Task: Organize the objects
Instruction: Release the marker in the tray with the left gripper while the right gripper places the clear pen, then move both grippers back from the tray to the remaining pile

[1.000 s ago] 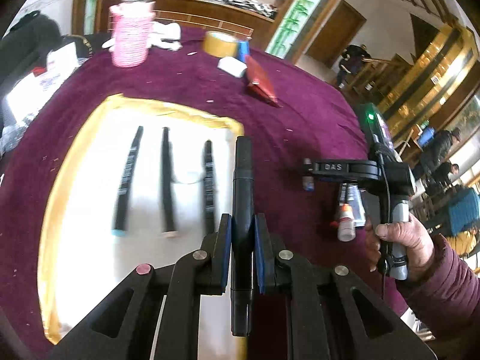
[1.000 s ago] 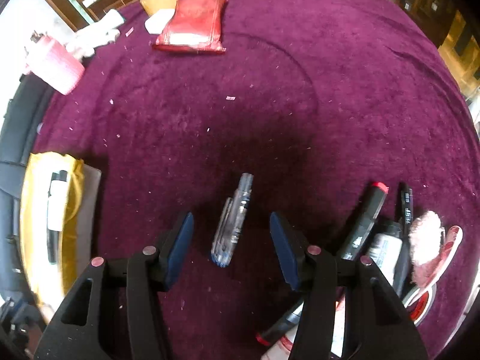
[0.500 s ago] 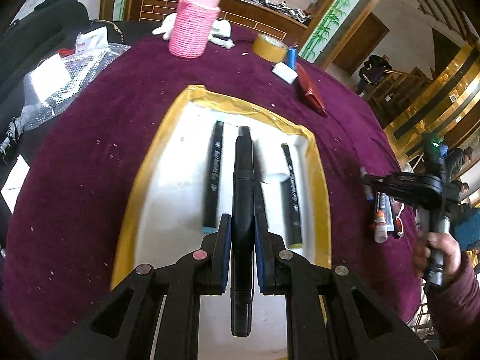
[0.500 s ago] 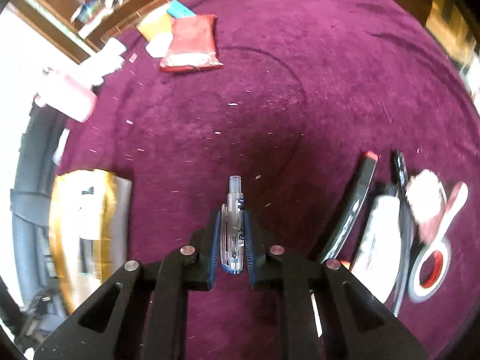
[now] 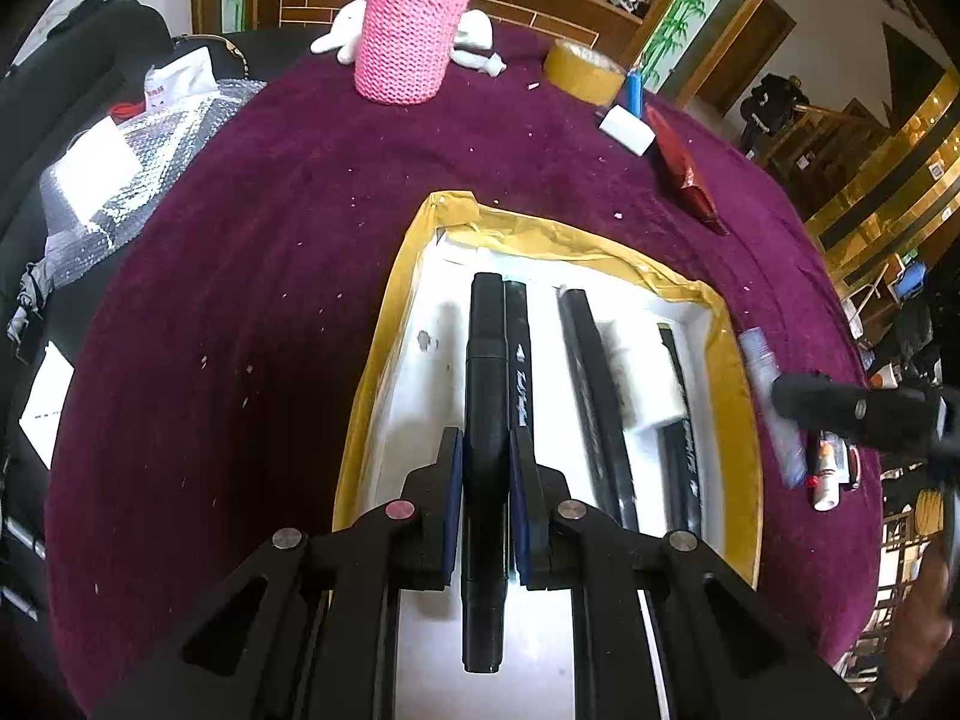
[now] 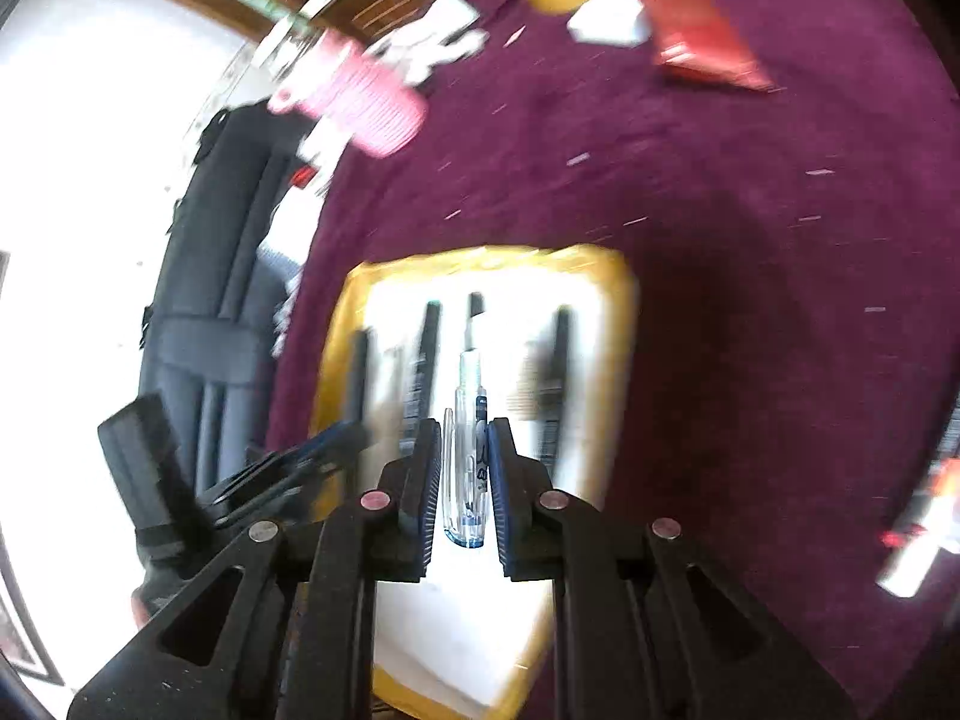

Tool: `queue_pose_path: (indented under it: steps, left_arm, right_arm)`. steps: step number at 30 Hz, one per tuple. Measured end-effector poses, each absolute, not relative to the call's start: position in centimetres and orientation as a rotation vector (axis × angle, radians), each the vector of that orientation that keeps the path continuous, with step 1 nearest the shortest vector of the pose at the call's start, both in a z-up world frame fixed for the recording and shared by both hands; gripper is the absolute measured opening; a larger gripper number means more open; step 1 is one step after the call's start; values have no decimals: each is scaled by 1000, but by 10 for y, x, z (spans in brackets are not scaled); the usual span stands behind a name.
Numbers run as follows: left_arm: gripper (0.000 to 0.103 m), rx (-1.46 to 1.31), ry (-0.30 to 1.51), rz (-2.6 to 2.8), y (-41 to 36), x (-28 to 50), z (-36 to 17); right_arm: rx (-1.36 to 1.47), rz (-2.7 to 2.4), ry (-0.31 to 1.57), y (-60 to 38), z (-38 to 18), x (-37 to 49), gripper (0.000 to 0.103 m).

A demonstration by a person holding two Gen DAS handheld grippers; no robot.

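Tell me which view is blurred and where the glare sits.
Right wrist view: motion blur smears the pink cup, the red packet and the markers in the tray; only the tool and its clear pen stay sharp; the left side is blown out white. Left wrist view: mostly sharp, fisheye-bent.

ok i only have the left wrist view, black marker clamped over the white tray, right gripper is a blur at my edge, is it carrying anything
Observer: Yes. The right gripper is shut on a clear pen, seen plainly in the right wrist view.
Operator: where is it heading
Observer: That view looks straight at the white tray with the yellow rim, the pen's tip pointing over it.
Operator: can you see my gripper from there
Observer: Yes, the left gripper shows blurred at the tray's left edge, apart from the pen.
Operator: anything beyond the table on that side
Observer: A dark bag lies past the table's left edge.
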State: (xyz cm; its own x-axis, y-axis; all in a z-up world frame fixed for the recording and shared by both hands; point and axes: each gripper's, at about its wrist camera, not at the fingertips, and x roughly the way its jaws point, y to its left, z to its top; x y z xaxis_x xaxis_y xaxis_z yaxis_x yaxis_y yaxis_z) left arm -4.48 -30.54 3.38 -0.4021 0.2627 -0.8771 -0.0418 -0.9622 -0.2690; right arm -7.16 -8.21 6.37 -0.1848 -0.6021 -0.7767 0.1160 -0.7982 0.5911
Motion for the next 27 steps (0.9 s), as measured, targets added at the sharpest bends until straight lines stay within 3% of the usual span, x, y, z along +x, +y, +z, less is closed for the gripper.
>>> queue_pose_path:
  steps: [11,17,21,27]
  left_arm:
    - [11,-1609,-281,2488,-310,-60,24]
    - [24,-1561,-371,2459,-321,-55,34]
    - [49,-1511,-401,2478,-324,-45,50]
    - [54,-1446,-457,2523,-336,-30,75]
  right_arm:
    - [1723,-1978,-428,-162,23,-80,14]
    - [1738,-2027,-386,-167,18,-85,14]
    - [1751,-2047,-370,-161,17,-91,14]
    - [1769,-2080,-336,-155,20,-92,14]
